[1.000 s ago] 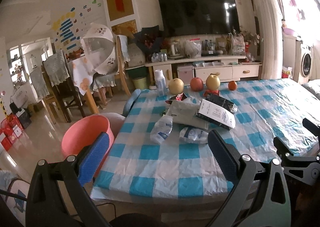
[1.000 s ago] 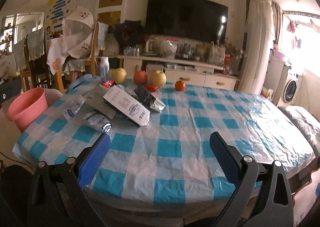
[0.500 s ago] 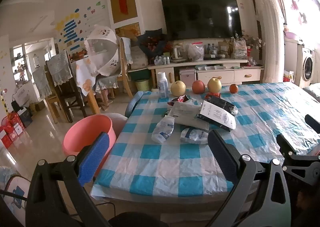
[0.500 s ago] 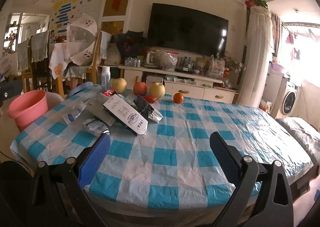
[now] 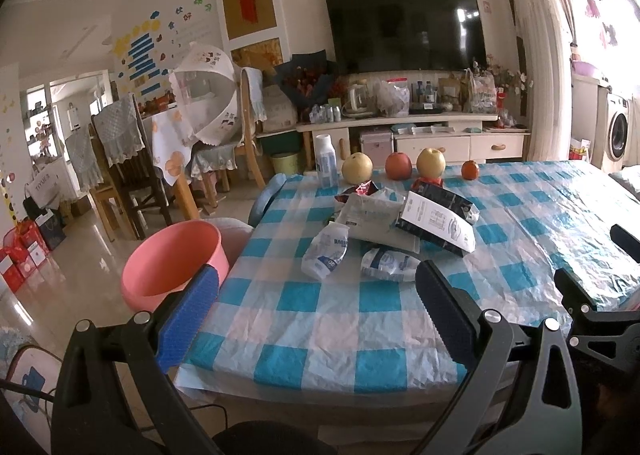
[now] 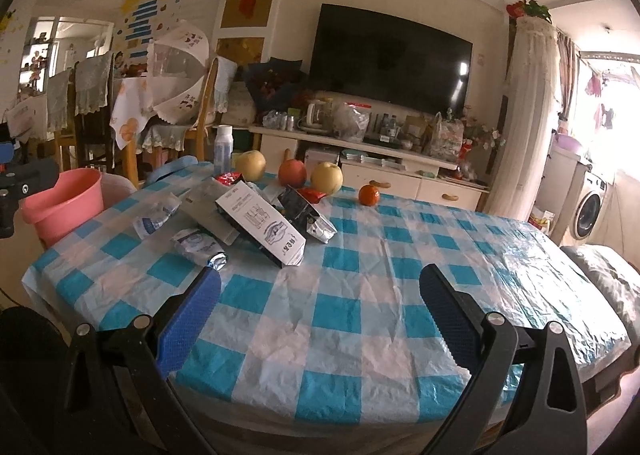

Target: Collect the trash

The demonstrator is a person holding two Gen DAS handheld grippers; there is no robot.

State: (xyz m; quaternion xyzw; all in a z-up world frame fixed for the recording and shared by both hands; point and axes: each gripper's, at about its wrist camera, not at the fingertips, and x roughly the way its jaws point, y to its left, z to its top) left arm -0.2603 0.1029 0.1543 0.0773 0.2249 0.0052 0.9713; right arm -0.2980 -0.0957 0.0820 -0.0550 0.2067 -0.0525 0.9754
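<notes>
Left wrist view: my left gripper has its blue pads spread wide and holds nothing, low over the near edge of the checked table. My right gripper is equally wide and empty, farther right along the same edge. The trash lies in one loose heap mid-table, well apart from both: two crumpled white wrappers, one grey pouch, one white box, one dark foil bag and one red wrapper. Behind it stand four fruits: two pears, one apple and one orange. One bottle stands left of them. One pink bin sits beside the table's left edge. Nothing stands between the grippers and the heap.
</notes>
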